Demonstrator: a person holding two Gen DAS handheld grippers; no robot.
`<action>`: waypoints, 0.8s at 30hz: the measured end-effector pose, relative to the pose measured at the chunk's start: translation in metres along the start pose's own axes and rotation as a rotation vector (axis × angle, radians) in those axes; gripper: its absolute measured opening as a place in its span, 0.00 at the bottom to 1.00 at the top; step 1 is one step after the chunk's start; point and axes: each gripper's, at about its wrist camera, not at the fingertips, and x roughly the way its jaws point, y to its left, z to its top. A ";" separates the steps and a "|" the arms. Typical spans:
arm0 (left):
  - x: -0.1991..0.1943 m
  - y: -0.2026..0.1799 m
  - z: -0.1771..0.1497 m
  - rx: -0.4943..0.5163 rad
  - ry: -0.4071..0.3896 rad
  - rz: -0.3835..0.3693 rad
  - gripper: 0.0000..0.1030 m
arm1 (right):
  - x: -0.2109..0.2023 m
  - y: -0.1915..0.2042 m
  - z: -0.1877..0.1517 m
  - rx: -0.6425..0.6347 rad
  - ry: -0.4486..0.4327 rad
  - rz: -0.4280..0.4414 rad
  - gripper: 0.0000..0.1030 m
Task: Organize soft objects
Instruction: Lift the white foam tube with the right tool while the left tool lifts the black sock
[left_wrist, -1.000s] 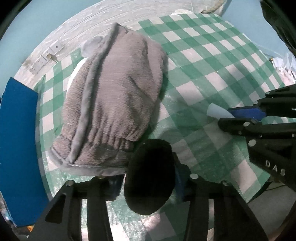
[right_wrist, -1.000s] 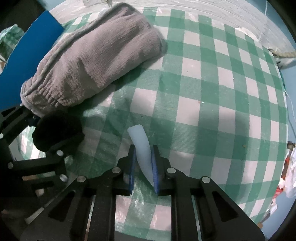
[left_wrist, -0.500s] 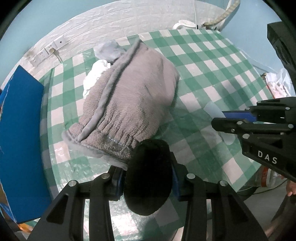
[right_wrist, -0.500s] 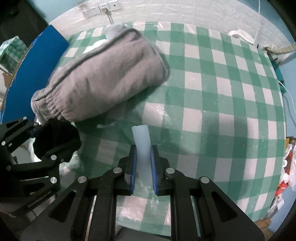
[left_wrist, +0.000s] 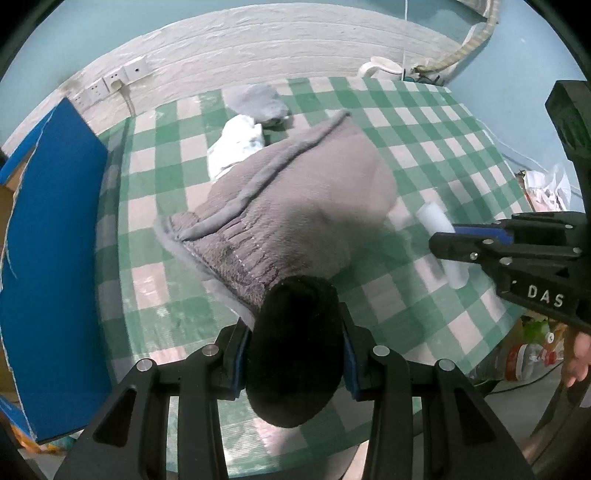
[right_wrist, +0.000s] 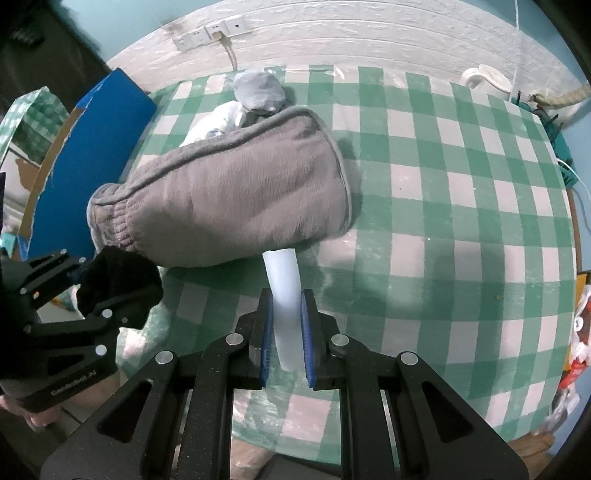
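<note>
So nothing looks sorted yet: the big grey fleece piece (right_wrist: 221, 199) lies on the checked table (right_wrist: 461, 221), with a white cloth (left_wrist: 236, 144) and a small grey bundle (right_wrist: 258, 90) behind it. Left gripper (left_wrist: 293, 354) is clamped partway on a black soft thing (left_wrist: 295, 354); right gripper (right_wrist: 286, 339), nearly closed, pinches a pale white strip (right_wrist: 284, 291) above the table.
</note>
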 end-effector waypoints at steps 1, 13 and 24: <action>0.000 0.003 -0.002 -0.001 0.002 0.001 0.40 | 0.001 0.001 0.000 -0.002 0.003 0.000 0.13; 0.006 0.028 -0.016 -0.030 0.007 0.028 0.64 | 0.017 0.020 0.000 -0.027 0.041 0.007 0.13; 0.011 0.027 -0.029 -0.007 0.033 0.066 0.73 | 0.021 0.028 0.001 -0.041 0.054 0.007 0.13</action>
